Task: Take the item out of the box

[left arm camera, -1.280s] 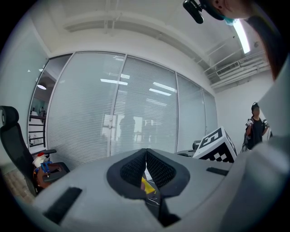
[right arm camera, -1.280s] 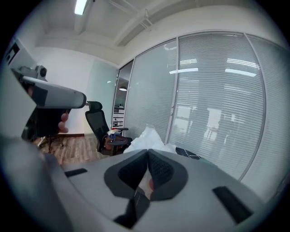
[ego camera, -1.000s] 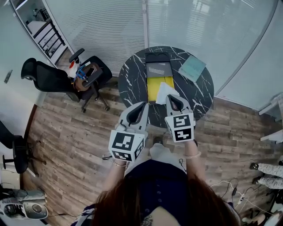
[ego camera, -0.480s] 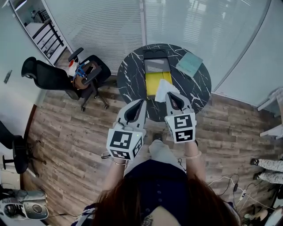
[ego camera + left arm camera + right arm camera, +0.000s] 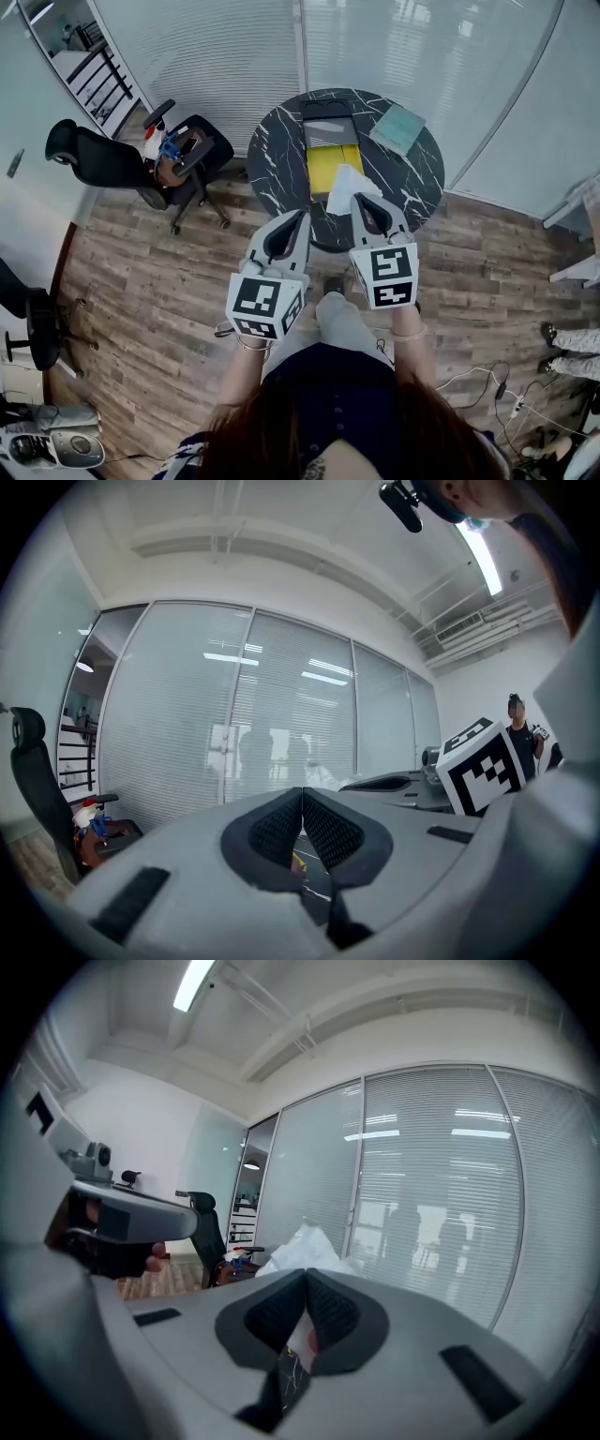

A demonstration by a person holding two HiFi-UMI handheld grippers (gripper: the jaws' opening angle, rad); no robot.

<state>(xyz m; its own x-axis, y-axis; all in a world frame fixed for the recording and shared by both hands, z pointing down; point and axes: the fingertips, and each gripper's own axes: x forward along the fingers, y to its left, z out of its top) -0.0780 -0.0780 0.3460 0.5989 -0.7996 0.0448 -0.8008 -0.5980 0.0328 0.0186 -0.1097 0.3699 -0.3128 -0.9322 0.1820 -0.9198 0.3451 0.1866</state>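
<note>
An open box (image 5: 328, 159) with a yellow inside and a black lid lies on the round black marble table (image 5: 277, 164). A white crumpled item (image 5: 344, 188) hangs over the box's near end, and my right gripper (image 5: 362, 201) is shut on its lower edge. In the right gripper view the white item (image 5: 305, 1244) rises just past the closed jaws of the right gripper (image 5: 306, 1283). My left gripper (image 5: 300, 219) is shut on nothing and is held above the table's near edge, left of the item. The left gripper (image 5: 302, 797) shows its pads pressed together.
A teal flat pad (image 5: 397, 128) lies at the table's far right. A black office chair (image 5: 131, 164) loaded with small things stands to the left on the wooden floor. Glass walls with blinds run behind the table. Cables lie on the floor at the right.
The table and box have drifted slightly up and away in the head view. Both grippers stay shut, the right one still holding the white item.
</note>
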